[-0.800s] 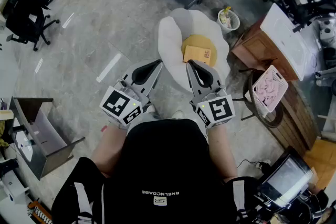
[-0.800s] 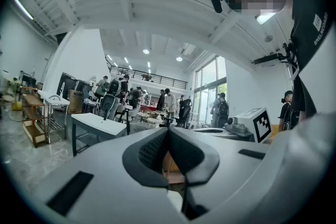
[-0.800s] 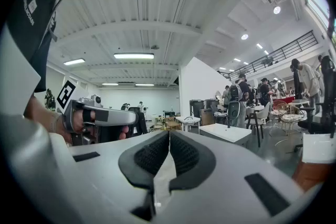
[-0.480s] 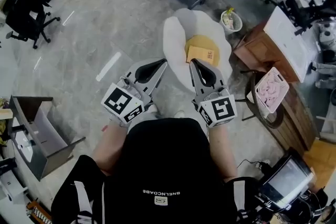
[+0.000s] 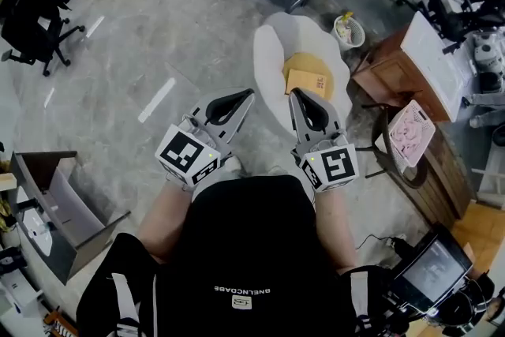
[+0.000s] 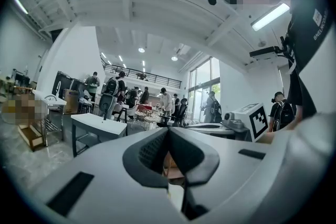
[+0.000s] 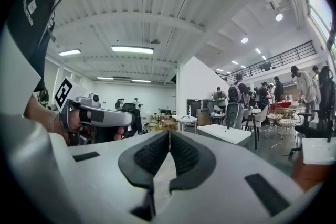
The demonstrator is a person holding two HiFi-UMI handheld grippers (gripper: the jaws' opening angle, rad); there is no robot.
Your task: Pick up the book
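Book [image 5: 306, 81] lies flat on tan cushion [image 5: 298, 61] inside white bowl-shaped seat [image 5: 270, 63], ahead of both grippers, not touched by either. Left gripper [image 5: 249, 94]: jaws closed together, nothing between. Right gripper [image 5: 293, 93]: jaws closed together, empty, tips near seat's front edge. Small white bin [image 5: 357, 35] beside seat holds yellowish scraps, too small to identify. Grey open box [image 5: 71, 197] on floor at left, pale object inside, perhaps paper.

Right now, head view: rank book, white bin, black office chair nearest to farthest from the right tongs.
1. book, just ahead of the right tongs.
2. white bin, beyond, to the right.
3. black office chair, far left.
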